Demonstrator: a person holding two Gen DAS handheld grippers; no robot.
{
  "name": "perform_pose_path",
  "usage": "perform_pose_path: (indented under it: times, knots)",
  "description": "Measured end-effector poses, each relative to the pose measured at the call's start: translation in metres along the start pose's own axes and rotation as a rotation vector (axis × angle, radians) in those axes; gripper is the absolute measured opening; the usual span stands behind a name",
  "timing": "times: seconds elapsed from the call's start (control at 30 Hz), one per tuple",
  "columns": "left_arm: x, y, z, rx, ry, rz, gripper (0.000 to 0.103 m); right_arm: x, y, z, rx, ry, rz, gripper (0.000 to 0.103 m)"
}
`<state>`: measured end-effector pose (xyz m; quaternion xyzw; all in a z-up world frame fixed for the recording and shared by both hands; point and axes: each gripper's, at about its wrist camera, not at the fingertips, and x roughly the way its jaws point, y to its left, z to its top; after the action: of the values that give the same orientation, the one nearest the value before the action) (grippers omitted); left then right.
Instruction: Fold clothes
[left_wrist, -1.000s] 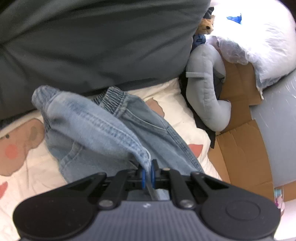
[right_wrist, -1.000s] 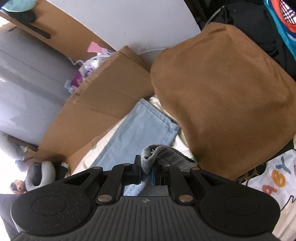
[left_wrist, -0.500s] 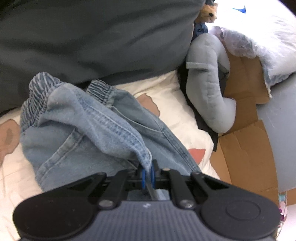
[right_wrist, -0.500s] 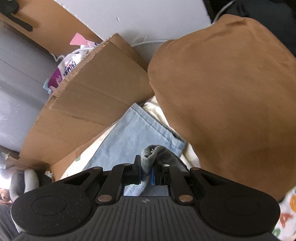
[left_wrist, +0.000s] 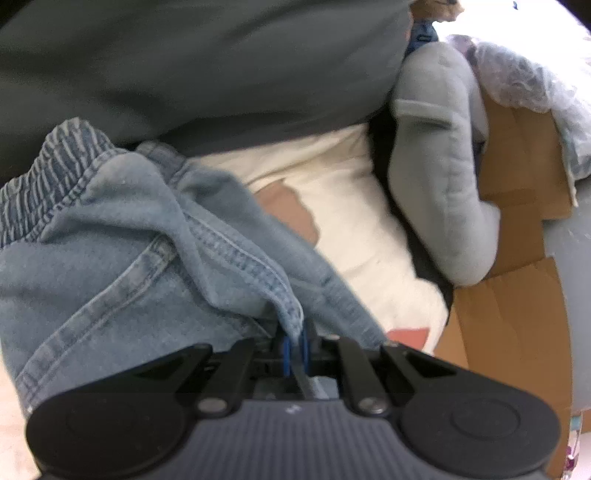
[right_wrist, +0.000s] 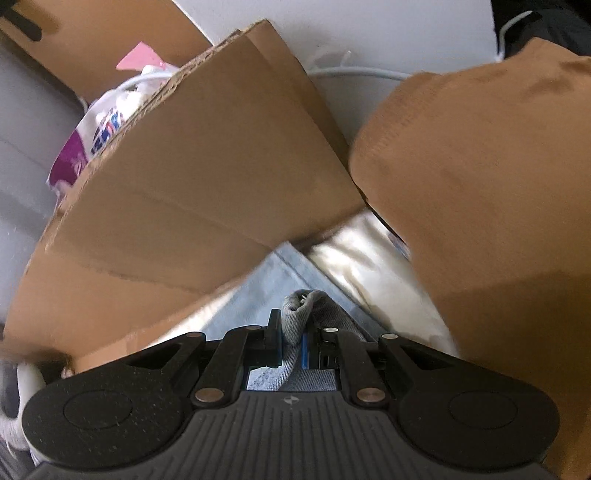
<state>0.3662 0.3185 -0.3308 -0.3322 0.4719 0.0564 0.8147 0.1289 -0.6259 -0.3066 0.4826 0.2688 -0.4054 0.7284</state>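
Light blue denim jeans (left_wrist: 122, 254) with an elastic waistband lie bunched on a cream printed sheet (left_wrist: 332, 206) in the left wrist view. My left gripper (left_wrist: 294, 343) is shut on a stitched hem edge of the jeans, which drapes forward from the pads. In the right wrist view my right gripper (right_wrist: 293, 338) is shut on a bunched fold of the same jeans (right_wrist: 280, 273), whose pale leg end lies flat just beyond the fingers on the sheet (right_wrist: 354, 254).
A dark grey-green pillow (left_wrist: 192, 62) fills the far side in the left wrist view, with a grey neck pillow (left_wrist: 443, 177) and cardboard (left_wrist: 517, 295) to the right. In the right wrist view a cardboard flap (right_wrist: 192, 177) and a brown cushion (right_wrist: 487, 192) stand close ahead.
Both grippers have sunk and moved forward with the jeans in them. The waistband now lies lower and nearer in the left wrist view. Cardboard and brown cushion loom larger in the right wrist view.
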Motion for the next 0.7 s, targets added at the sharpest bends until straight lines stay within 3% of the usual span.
perform_pose_path:
  times: [0.6, 0.67, 0.7]
  knots:
    - [0.040, -0.025, 0.014, 0.007, 0.007, 0.026, 0.007, 0.053, 0.013, 0.022, 0.169, -0.044, -0.025, 0.008]
    - [0.043, -0.025, 0.013, 0.007, 0.019, 0.034, 0.010, 0.060, 0.012, 0.020, 0.192, -0.046, -0.028, 0.009]
    - [0.044, -0.025, 0.013, -0.004, 0.025, 0.025, 0.017, 0.062, 0.010, 0.018, 0.192, -0.048, -0.025, 0.009]
